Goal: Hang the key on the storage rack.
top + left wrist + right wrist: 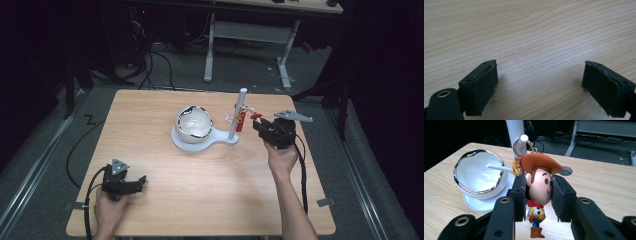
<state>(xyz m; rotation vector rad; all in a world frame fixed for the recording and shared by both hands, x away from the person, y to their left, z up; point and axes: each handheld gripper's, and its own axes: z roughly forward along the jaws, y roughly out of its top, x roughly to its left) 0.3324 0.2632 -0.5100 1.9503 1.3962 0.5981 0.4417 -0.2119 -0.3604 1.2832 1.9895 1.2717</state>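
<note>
While resting on the bench [160, 210] at the near left, left tongs [141, 179] gaping wide on bare wood, nothing between the pads [484, 87]. Farther right, right tongs [539, 195] clamped on the head of the cowboy keychain figure [539, 192], its ring [522, 143] looped over a peg [524, 138] of the white stand [239, 112], bowl [194, 122] just left of the tongs; best done by keeping the grip firm and easing along the peg's line until the ring slides free, without tugging sideways. Hard to tell whether the ring is fully seated or half off; chain partly hidden behind the hat.
</note>
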